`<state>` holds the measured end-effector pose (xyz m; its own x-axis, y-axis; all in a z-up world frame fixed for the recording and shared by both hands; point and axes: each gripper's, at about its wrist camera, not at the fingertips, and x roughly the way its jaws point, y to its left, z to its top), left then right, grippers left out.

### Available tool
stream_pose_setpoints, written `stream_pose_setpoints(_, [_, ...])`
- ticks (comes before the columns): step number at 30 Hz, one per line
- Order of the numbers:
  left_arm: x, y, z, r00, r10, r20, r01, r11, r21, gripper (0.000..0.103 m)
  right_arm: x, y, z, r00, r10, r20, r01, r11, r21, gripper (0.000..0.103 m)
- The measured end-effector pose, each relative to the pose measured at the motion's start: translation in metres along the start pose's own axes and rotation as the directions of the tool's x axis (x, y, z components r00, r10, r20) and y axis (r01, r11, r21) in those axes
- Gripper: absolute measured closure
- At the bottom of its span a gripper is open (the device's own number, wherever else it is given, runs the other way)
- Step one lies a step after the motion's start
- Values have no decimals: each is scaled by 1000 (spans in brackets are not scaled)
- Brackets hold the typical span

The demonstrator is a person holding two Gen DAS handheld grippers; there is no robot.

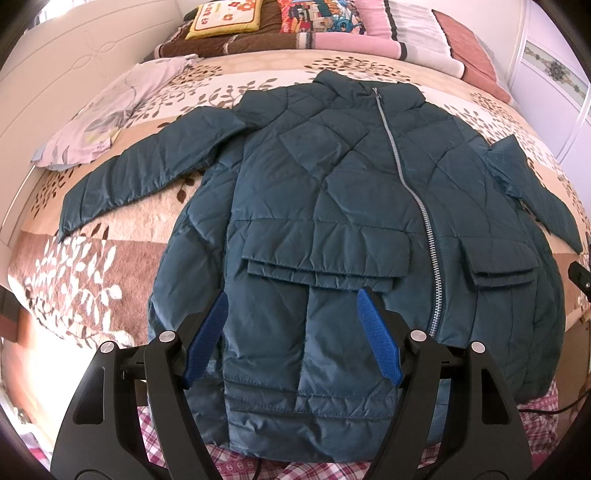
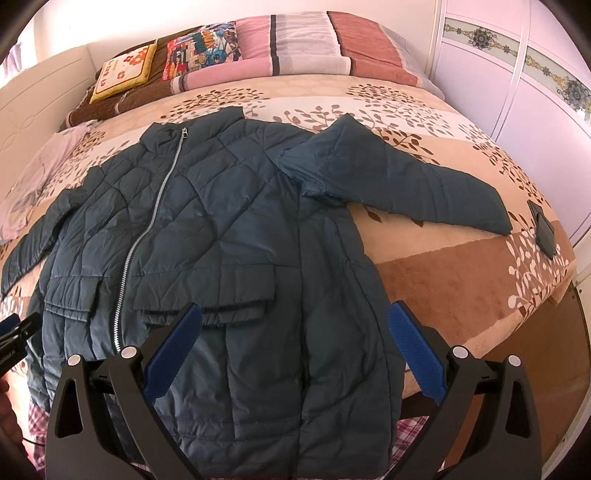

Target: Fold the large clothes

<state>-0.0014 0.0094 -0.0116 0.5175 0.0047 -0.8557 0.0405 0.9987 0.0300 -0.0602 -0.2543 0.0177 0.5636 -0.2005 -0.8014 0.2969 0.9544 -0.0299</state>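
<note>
Right now I have a dark teal quilted jacket [image 1: 325, 206] spread face up on the bed, front zipped, with its collar pointing toward the pillows and its hem hanging over the near edge of the mattress. From the left wrist camera, my left gripper [image 1: 291, 334] hovers above the lower front panel, just below the flapped pocket [image 1: 325, 262]; its blue pads [image 1: 378, 338] stand well apart with nothing between them. From the right wrist camera, my right gripper [image 2: 295, 350] hangs over the jacket's other lower side, near the side seam, and its blue pads [image 2: 415, 354] are spread wide too, gripping nothing.

Both sleeves lie out flat to the sides: one sleeve [image 1: 144, 173] runs toward the pale headboard side, the other sleeve [image 2: 406, 184] stretches out across the leaf-patterned blanket [image 2: 424, 122]. A silver zipper [image 1: 410, 192] runs on a slant from the collar down toward the hem.

Beside the first sleeve lies a pale lilac garment [image 1: 107, 114], crumpled. At the head of the bed I see a yellow flowered cushion [image 1: 225, 16], a cartoon-print pillow [image 2: 201, 46], and a striped pink, grey and rust folded quilt [image 2: 314, 46]. A dark flat phone [image 2: 543, 229] rests on the blanket near the far sleeve's cuff, not touching it. White wardrobe doors [image 2: 517, 74] stand beyond the bed.
</note>
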Motion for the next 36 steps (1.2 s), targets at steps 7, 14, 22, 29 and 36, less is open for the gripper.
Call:
stream_pose_setpoints(7, [1, 1, -2, 1000, 1, -4, -1, 1000, 0, 31, 0, 0, 0, 1000, 0, 0, 0, 1000, 0, 6])
stream_pose_setpoints(14, [2, 2, -2, 1000, 5, -9, -5, 1000, 2, 31, 2, -4, -1, 1000, 1, -1, -1, 1000, 11, 6])
stream_pose_setpoints(22, [4, -1, 0, 1000, 14, -23, -13, 1000, 14, 30, 3, -13, 5, 1000, 2, 5, -2, 1000, 30, 6])
stream_pose_setpoints(29, [6, -5, 3, 999, 21, -27, -20, 999, 36, 25, 6, -17, 7, 1000, 10, 1, -10, 999, 39, 6])
stream_pose_setpoints(36, [7, -6, 7, 999, 30, -33, -29, 999, 43, 24, 16, -31, 16, 1000, 6, -5, -6, 997, 76, 6])
